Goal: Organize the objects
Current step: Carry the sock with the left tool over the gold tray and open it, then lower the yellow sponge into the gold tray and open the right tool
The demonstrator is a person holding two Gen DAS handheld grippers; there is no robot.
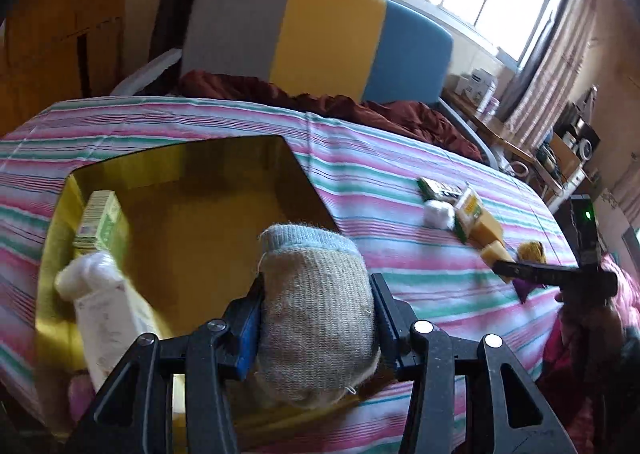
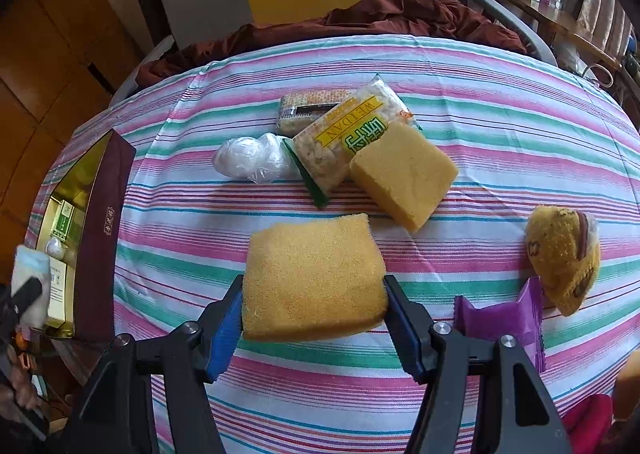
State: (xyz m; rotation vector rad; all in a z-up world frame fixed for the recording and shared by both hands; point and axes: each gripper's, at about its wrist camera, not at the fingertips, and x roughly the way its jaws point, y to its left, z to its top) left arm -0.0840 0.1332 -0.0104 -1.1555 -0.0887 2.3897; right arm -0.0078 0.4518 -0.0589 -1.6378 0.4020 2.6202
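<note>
While our left gripper clamps a rolled sock over the gold box, our right gripper pinches a sponge. A few things already lie in the box. Another sponge, packets and a toy wait mid-bed.

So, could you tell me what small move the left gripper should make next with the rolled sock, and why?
Probably ease the left gripper down into the gold-lined box and let go. It is shut on the rolled sock, which hangs over the box's open floor beside the green carton already inside, so there looks to be free space.
</note>
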